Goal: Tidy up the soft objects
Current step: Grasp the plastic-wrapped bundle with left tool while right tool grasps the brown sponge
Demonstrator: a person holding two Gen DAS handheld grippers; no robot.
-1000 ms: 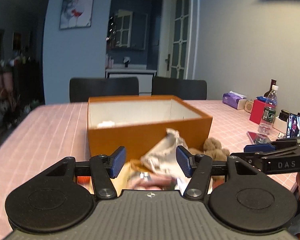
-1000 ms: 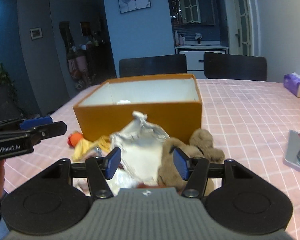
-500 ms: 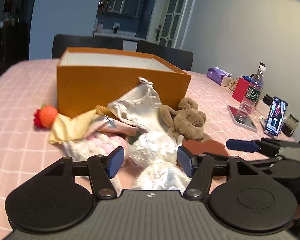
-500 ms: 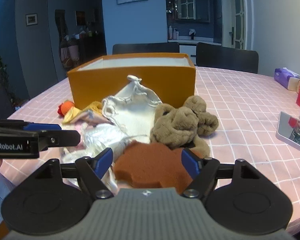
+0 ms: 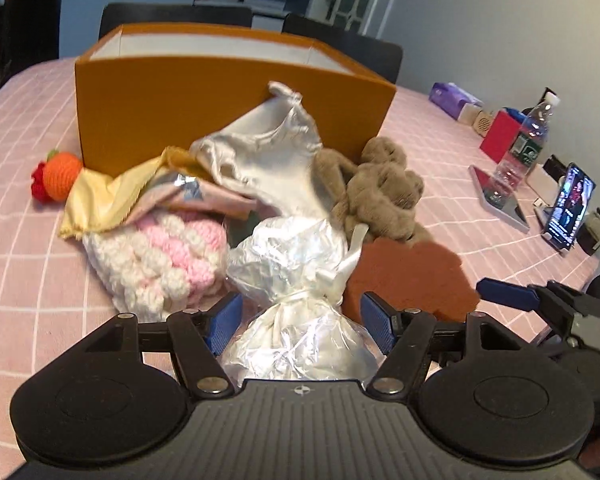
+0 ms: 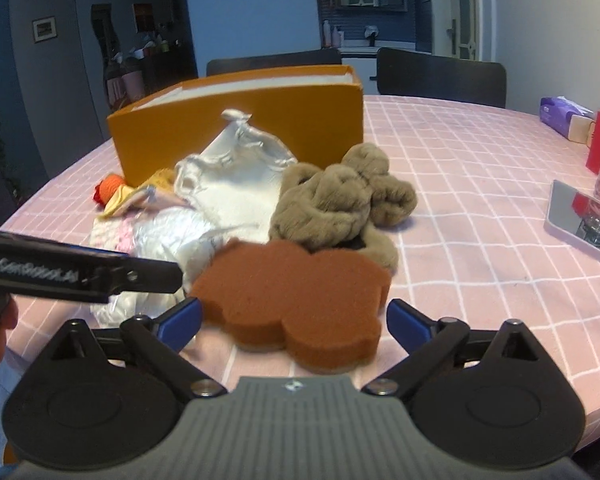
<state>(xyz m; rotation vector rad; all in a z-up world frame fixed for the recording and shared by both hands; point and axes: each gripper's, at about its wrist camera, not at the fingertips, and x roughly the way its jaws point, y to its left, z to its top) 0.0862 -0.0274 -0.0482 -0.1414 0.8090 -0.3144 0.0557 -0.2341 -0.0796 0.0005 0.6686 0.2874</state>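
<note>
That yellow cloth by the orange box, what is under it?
Under the yellow cloth lie a pinkish fabric layer and a pink-and-white crocheted piece. How far they run beneath it, and anything deeper, is covered.

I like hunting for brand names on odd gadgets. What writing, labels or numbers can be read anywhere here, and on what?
"GenRobot.AI": white letters, blurred, on the side of the left gripper, seen from the right wrist camera.
Water bottle: green label, print too small to read.
Phone: lit screen, text too small to read.
Purple tissue pack: no print legible.
Orange box: no writing visible.
</note>
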